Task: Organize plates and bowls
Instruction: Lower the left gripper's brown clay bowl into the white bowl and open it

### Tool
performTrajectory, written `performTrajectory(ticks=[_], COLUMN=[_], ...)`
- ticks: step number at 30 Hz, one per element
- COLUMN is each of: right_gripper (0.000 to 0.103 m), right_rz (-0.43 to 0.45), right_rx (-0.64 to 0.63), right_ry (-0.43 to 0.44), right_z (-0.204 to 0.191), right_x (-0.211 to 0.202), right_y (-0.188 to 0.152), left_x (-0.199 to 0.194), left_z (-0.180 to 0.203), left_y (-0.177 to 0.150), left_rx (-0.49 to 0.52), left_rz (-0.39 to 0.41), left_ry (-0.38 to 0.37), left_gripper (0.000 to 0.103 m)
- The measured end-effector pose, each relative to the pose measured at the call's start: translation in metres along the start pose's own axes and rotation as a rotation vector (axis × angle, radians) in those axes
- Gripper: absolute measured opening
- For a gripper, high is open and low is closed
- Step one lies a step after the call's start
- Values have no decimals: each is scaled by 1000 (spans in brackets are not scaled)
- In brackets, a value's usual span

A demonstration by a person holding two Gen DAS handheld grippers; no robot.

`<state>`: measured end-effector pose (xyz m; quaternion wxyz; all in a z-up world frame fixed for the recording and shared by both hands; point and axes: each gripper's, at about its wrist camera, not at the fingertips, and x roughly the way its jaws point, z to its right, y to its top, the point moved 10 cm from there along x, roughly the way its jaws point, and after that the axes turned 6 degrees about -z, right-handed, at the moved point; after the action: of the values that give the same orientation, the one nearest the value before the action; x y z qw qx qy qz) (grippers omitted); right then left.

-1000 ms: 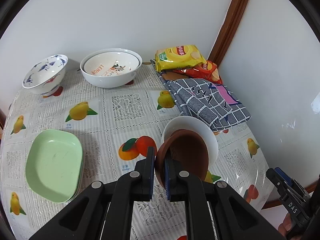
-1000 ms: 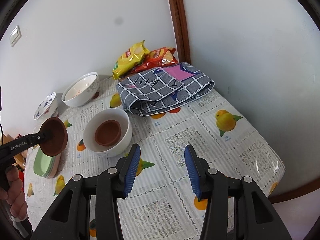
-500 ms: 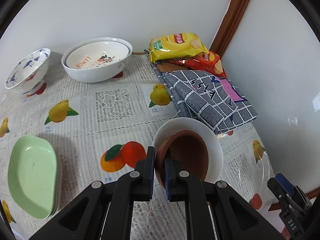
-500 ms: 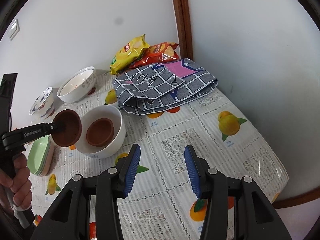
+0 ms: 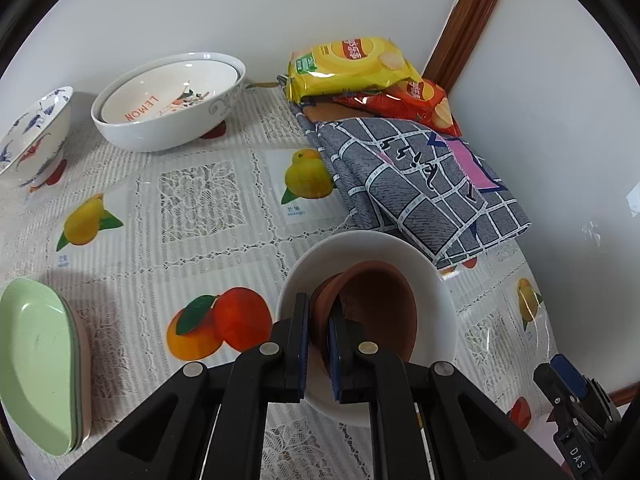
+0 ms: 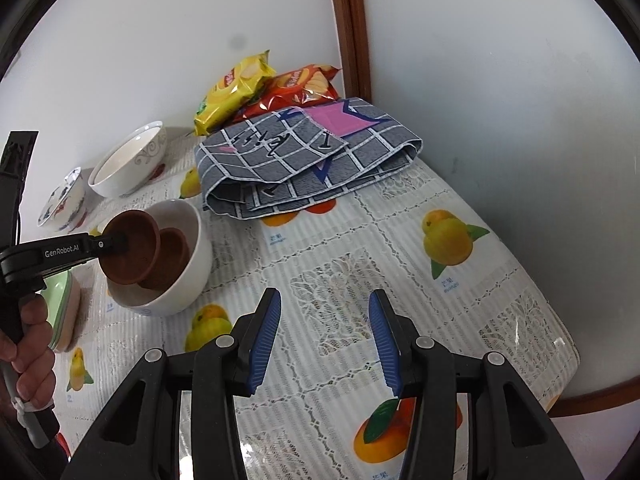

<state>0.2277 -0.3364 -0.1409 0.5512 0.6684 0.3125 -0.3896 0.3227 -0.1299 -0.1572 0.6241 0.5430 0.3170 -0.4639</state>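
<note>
My left gripper [image 5: 318, 316] is shut on the rim of a small brown bowl [image 5: 376, 304], which it holds tilted inside a white bowl [image 5: 436, 276]. From the right wrist view, the held brown bowl [image 6: 130, 246] leans over a second brown bowl [image 6: 174, 250] that lies in the white bowl [image 6: 188, 280]. My right gripper [image 6: 324, 332] hangs open above the bare tablecloth, to the right of the white bowl, with nothing between its fingers. Two nested white bowls [image 5: 168, 100] and a blue-patterned bowl [image 5: 32, 132] stand at the back. A stack of green plates [image 5: 36, 364] lies at the left.
A folded grey checked cloth [image 5: 420, 184] lies behind the white bowl, with a yellow crisp bag [image 5: 348, 64] and a red one [image 5: 416, 100] in the corner. Walls close the back and right. The table's edge [image 6: 568, 360] runs along the right. A hand [image 6: 28, 344] grips the left handle.
My left gripper has carried the brown bowl to the right and down, from beside the white bowl into it. The right gripper has sunk a little and stays open.
</note>
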Motion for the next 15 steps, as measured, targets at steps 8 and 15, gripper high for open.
performTrajectory(ticks=[8,15], right_gripper=[46,46], right_rz=[-8,-12], right_rx=[4,-5], right_ry=[-3,-4], right_z=[5,3], right_x=[5,8], right_y=[0,0], left_x=[12,19], left_z=[0,3], left_y=[-1,-1], left_rx=[-12,-21], left_rz=[-25,-38], left_ry=[-8,-28], left_gripper=[9,9])
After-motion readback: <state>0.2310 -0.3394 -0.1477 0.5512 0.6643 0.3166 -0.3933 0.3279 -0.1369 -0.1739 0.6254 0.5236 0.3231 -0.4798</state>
